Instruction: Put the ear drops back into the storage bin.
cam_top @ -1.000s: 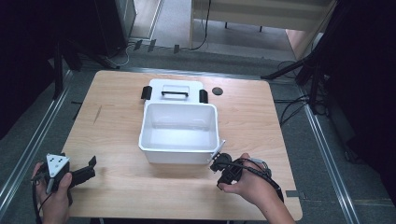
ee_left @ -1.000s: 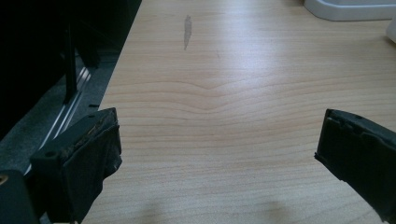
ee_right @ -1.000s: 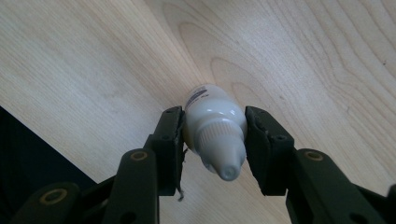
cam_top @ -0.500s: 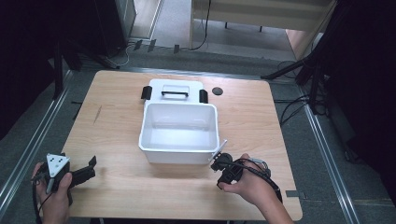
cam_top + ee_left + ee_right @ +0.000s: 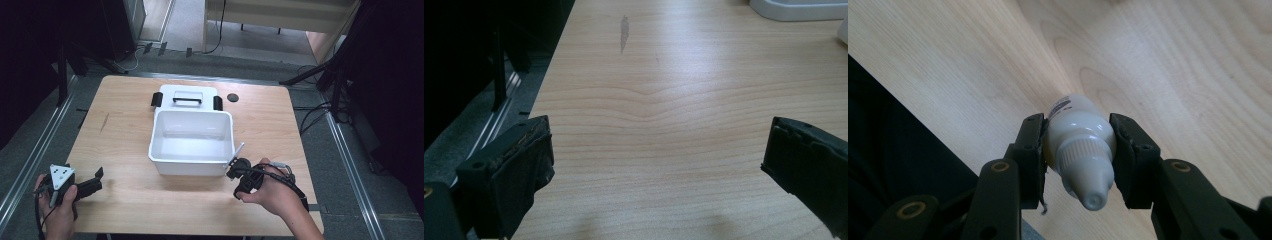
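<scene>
A small white dropper bottle point(image 5: 1075, 127) sits clamped between the jaws of my right gripper point(image 5: 1079, 150), nozzle toward the camera, above the wooden table point(image 5: 1173, 65). In the high view the right gripper point(image 5: 234, 168) is at the front right corner of an open white bin point(image 5: 191, 159), with the bottle point(image 5: 237, 152) slanting up toward the bin's rim. My left gripper point(image 5: 97, 180) rests near the table's front left corner, jaws wide apart and holding nothing. In the left gripper view, bare wood lies between the open jaws of the left gripper point(image 5: 656, 165).
Behind the bin lies its white lid point(image 5: 187, 95), with a black handle and black side latches. A small black round disc point(image 5: 232, 97) sits on the table to the lid's right. The table's left edge point(image 5: 541, 95) drops to dark floor and rails.
</scene>
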Demonstrator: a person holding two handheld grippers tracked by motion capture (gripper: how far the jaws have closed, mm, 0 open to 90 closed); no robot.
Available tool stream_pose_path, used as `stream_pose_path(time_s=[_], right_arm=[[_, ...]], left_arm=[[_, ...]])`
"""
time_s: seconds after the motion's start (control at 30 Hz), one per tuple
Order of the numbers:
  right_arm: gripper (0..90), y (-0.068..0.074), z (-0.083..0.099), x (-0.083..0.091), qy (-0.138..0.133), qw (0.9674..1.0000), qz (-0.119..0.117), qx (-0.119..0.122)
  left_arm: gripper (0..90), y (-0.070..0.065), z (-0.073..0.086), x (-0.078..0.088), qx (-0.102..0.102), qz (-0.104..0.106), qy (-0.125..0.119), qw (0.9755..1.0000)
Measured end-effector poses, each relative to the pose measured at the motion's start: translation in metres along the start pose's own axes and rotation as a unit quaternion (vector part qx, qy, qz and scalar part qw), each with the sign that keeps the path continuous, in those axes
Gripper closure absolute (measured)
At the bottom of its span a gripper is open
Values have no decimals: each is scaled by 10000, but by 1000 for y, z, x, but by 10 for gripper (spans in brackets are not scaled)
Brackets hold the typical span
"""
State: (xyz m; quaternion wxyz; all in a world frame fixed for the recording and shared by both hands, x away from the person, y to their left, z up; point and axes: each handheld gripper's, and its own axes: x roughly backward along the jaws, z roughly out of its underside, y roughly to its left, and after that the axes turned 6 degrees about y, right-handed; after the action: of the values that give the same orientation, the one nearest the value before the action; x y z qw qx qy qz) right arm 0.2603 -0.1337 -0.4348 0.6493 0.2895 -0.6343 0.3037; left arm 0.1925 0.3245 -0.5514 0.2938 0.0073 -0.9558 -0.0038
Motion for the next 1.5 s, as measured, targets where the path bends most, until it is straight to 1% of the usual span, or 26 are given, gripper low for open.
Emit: stream_pose_path(time_s=[0.03,0.1,0.13,0.2,0.27,0.33,0.47,0.5,0.53,0.67,0.87,0.93,1.07,1.27,1.33,1.4,1.43,1.5], right_arm=[[607,-1,0,4,-66,10000,3,1],[606,-3,0,12,-111,9999,-7,22],[607,-3,0,17,-93,10000,-8,-32],[607,-5,0,26,-103,9999,31,-13],[606,-7,0,35,-123,9999,19,-54],[607,-9,-1,45,-187,9998,-6,-79],[606,-12,-4,63,-286,9995,17,-120],[607,-13,-5,67,-319,9994,-1,-148],[607,-14,-7,70,-342,9993,8,-117],[606,-16,-12,81,-384,9992,31,-114],[606,-17,-21,91,-434,9989,34,-148],[606,-19,-25,93,-498,9987,64,-104],[607,-19,-32,98,-548,9984,60,-128],[606,-22,-46,97,-557,9983,40,-138],[606,-23,-50,96,-597,9981,19,-133],[606,-23,-54,95,-587,9981,-2,-168],[606,-24,-56,94,-604,9981,10,-117],[606,-25,-59,92,-579,9982,29,-138]], left_arm=[[2,0,0,0,1,6,7,10000],[3,0,0,0,5,9,7,10000],[3,0,0,0,4,6,10,10000],[2,0,0,0,5,5,1,10000],[3,0,0,0,0,4,7,10000],[3,0,0,0,1,1,2,10000],[2,0,0,0,2,5,9,10000],[2,0,0,0,2,7,4,10000],[2,0,0,0,4,9,4,10000],[3,0,0,0,4,13,13,10000],[3,0,0,0,6,16,11,10000],[2,0,0,0,6,17,13,10000],[2,1,0,0,7,26,24,10000],[2,1,0,0,4,30,22,10000],[2,1,0,0,9,33,23,10000],[2,1,0,0,8,41,33,10000],[3,1,0,0,4,43,34,10000],[2,1,0,0,7,48,34,10000]])
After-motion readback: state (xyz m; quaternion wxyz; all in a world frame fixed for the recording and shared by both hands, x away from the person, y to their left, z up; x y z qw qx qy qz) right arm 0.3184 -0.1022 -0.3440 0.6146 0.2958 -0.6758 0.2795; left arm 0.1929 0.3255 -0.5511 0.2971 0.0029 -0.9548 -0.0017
